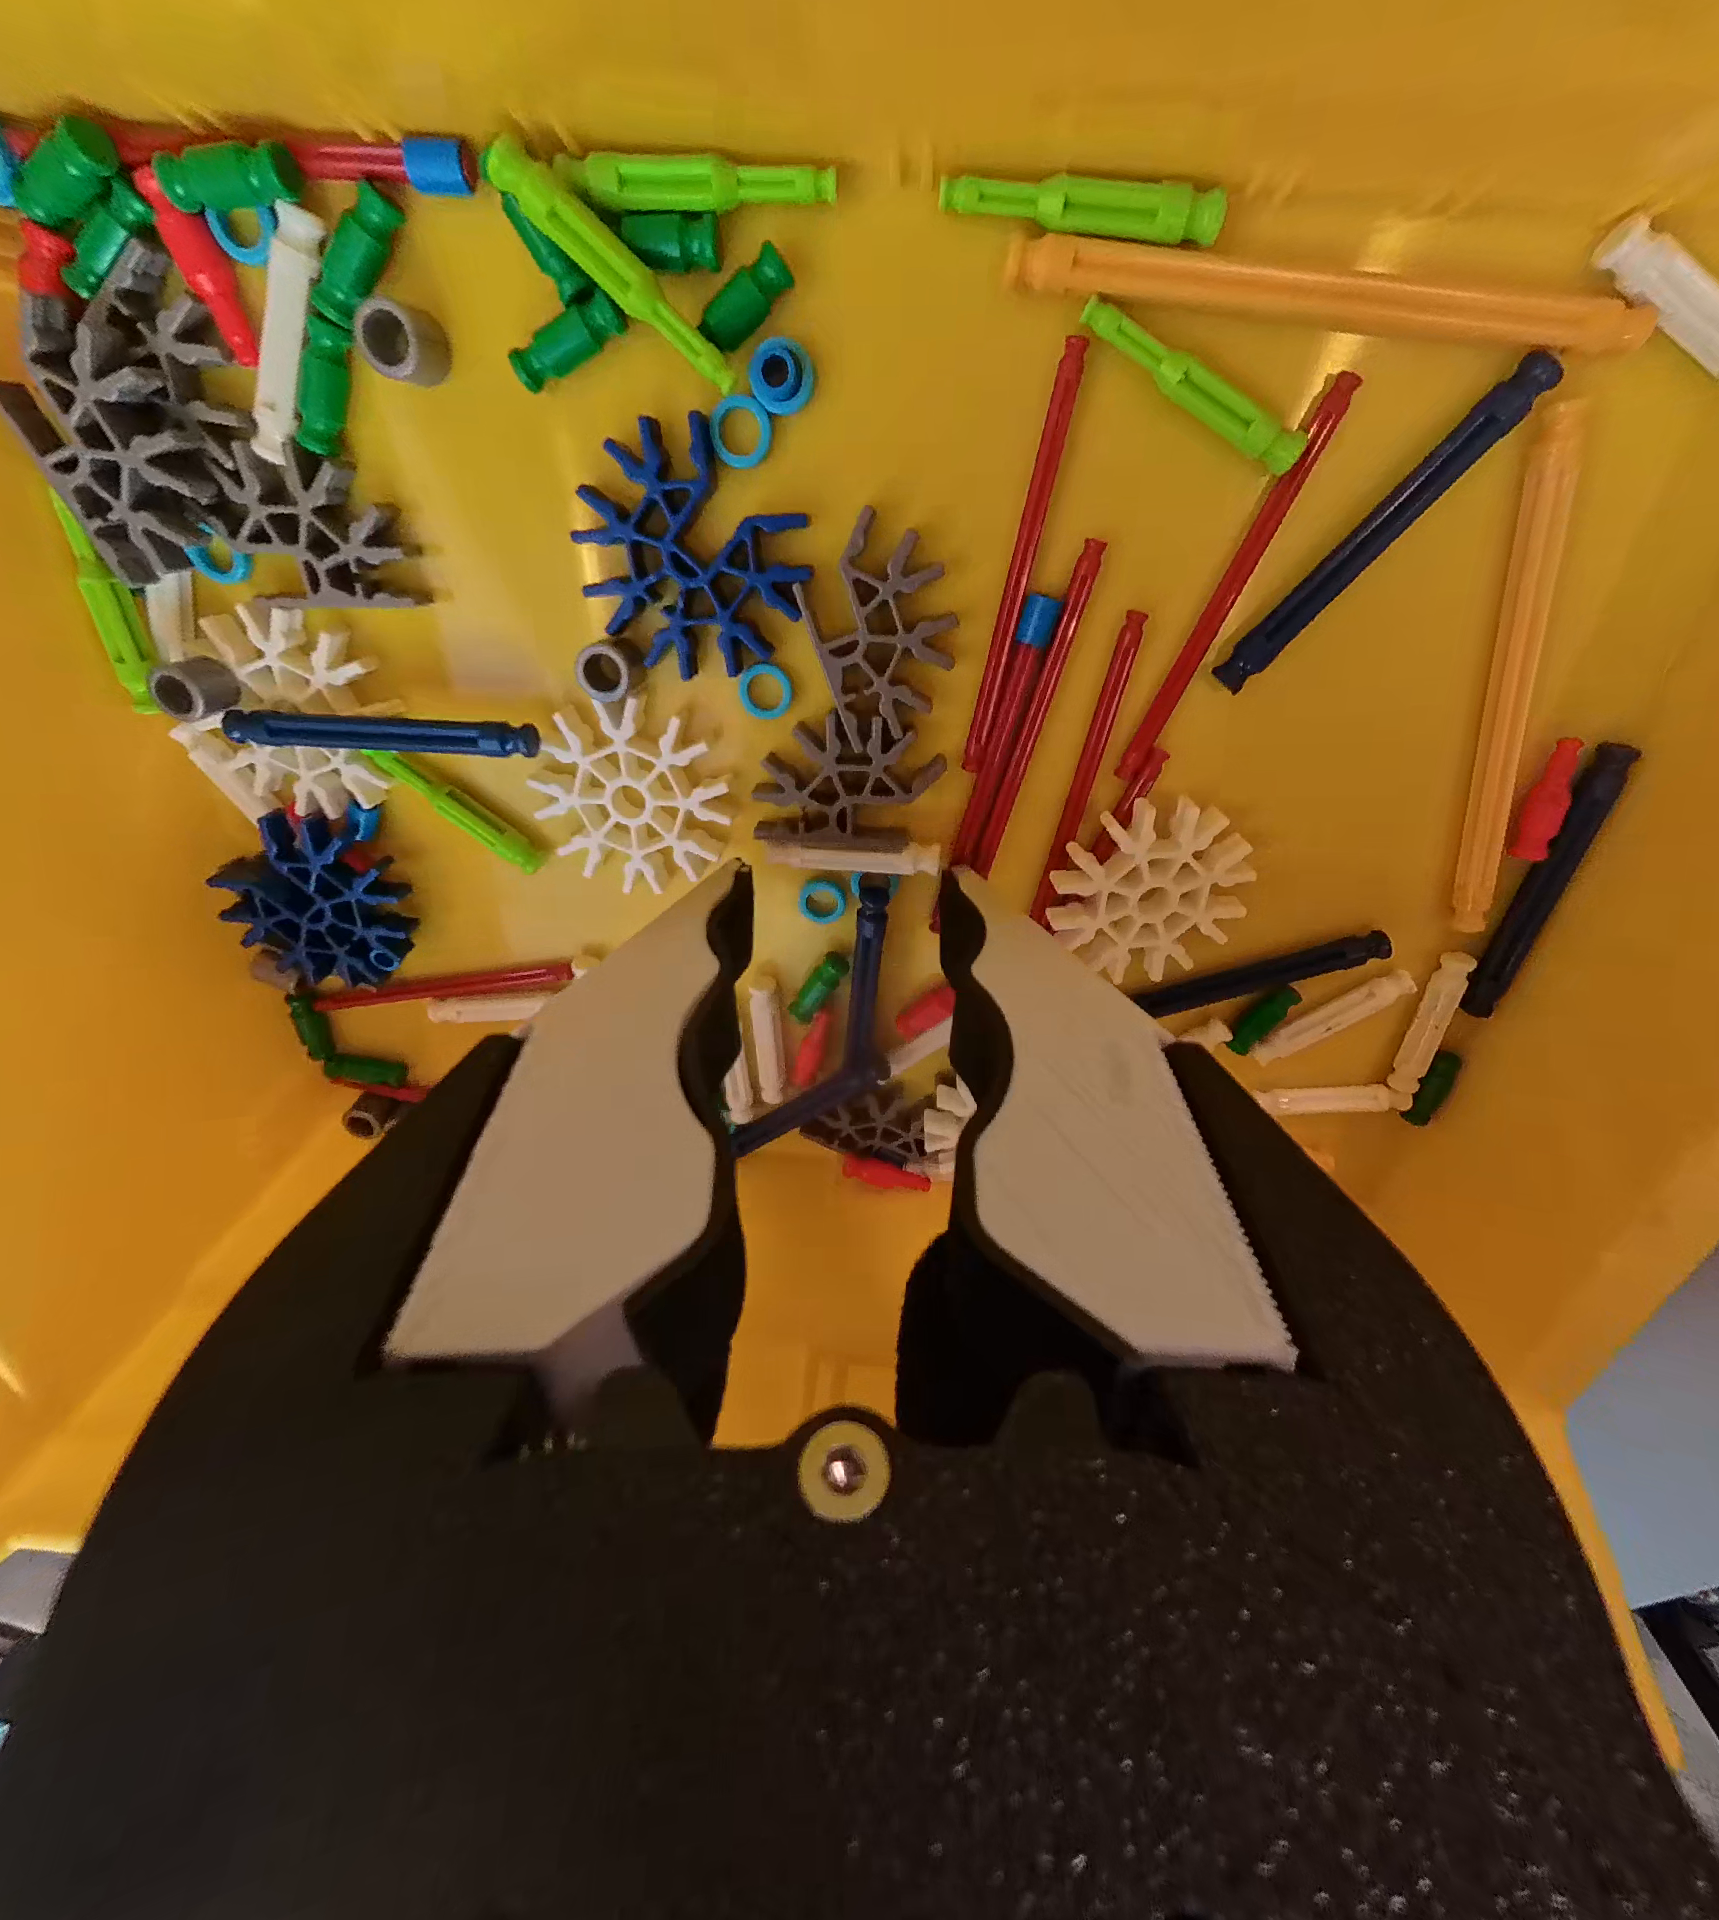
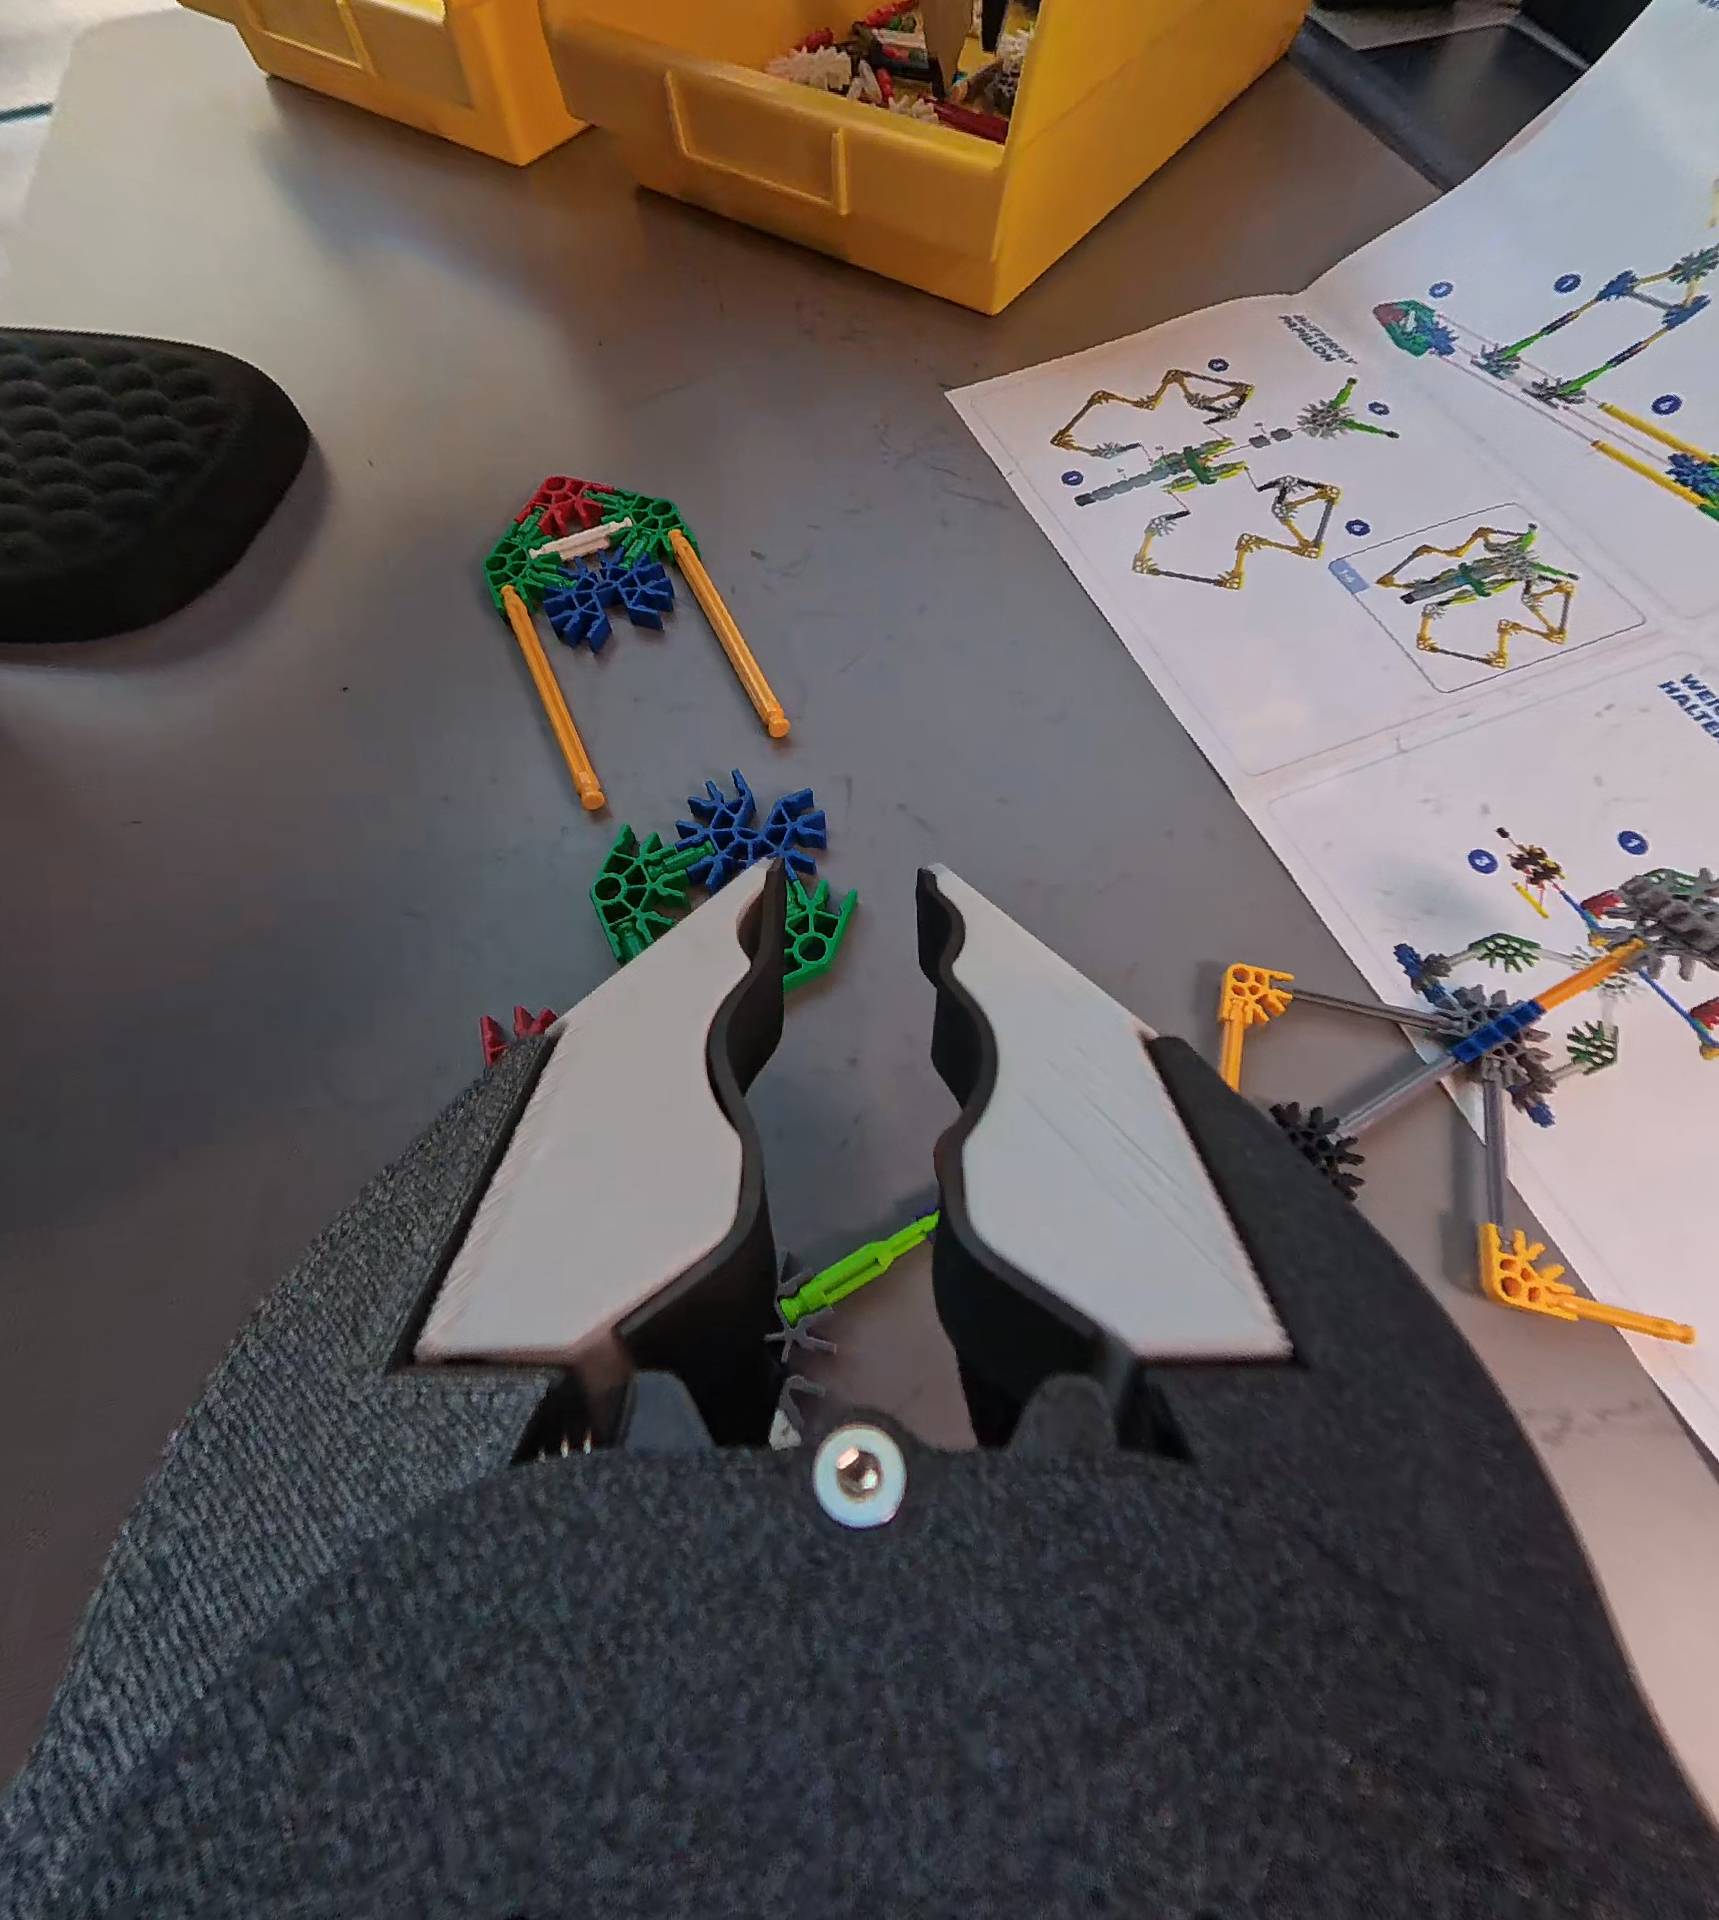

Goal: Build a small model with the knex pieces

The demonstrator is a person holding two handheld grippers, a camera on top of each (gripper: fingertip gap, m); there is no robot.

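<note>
Left gripper: the left gripper (image 1: 844,883) hung inside a yellow bin (image 1: 55,987), its jaws spread and holding nothing.
Between its tips: a small blue ring (image 1: 820,900) and a dark blue rod (image 1: 867,977) lay on the bin floor — neither touched by the tips, as far as the view showed.
Just beyond: a cream rod (image 1: 850,856) lay crosswise just past the tips, touching a grey connector (image 1: 850,774); a white snowflake connector (image 1: 629,798) sat to the left and a cream snowflake connector (image 1: 1151,888) to the right.
Farther in the bin: red rods (image 1: 1026,707) fanned out by the middle, a blue snowflake connector (image 1: 689,551) lay beyond, and green rods (image 1: 699,187) lined the far wall.
Right gripper: the right gripper (image 2: 850,883) hovered over the grey worktop (image 2: 938,644) with its jaws spread, empty.
Under it: a lime rod (image 2: 860,1262) with a grey connector showed between the fingers near the body.
At its left tip: a green and blue connector cluster (image 2: 720,862) lay partly hidden by the finger; contact could not be told.
Farther off: an assembly with two orange rods (image 2: 606,582) lay toward the middle of the worktop.
Right edge: a yellow-cornered frame (image 2: 1395,1070) overlapped an instruction sheet (image 2: 1457,727).
Left edge: a black padded object (image 2: 76,478).
Far edge: two yellow bins (image 2: 834,156) — the nearer one holding loose pieces.
</note>
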